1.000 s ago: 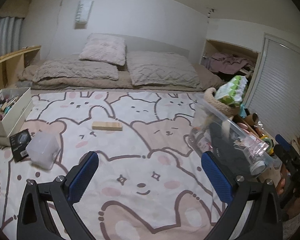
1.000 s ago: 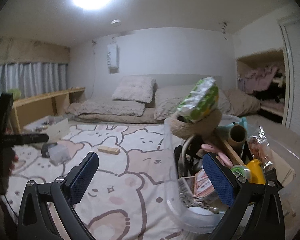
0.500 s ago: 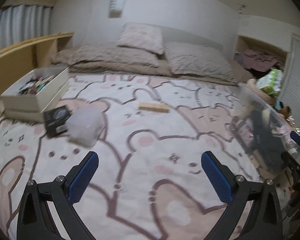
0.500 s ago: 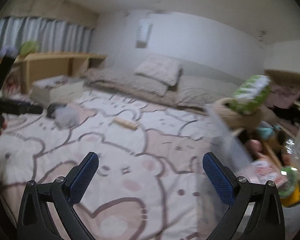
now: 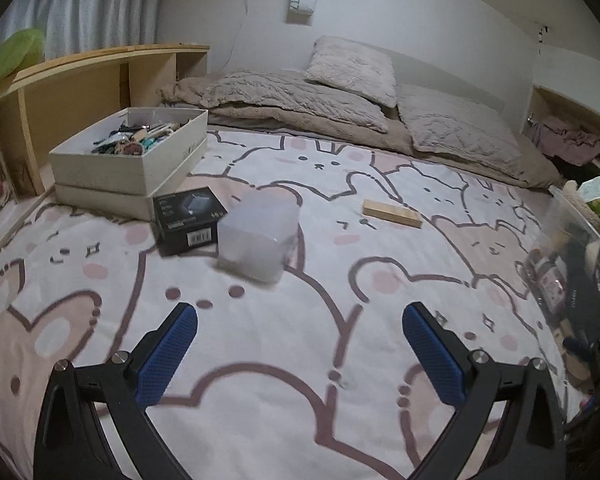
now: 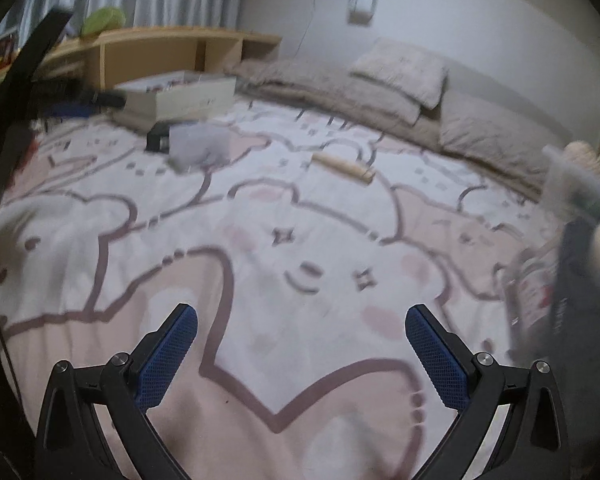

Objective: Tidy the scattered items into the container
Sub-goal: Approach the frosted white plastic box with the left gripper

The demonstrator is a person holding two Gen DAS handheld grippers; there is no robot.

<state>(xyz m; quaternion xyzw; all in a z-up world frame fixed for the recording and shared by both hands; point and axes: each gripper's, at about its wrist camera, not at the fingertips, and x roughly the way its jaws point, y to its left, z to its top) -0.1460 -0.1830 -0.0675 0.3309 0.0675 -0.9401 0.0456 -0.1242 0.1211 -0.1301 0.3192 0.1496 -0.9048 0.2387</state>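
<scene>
A home bedroom: a floor mattress with beige pillows point(image 5: 352, 68) and quilt point(image 5: 292, 100) at the far wall, a cartoon-bear blanket point(image 5: 300, 300) nearer, curtains point(image 5: 92, 16) far left.

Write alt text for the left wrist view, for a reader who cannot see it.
The open, empty left gripper hovers over a bear-print blanket. On the blanket lie a translucent plastic box, a black carton and a wooden block. A clear, cluttered bin sits at the right edge.
</scene>
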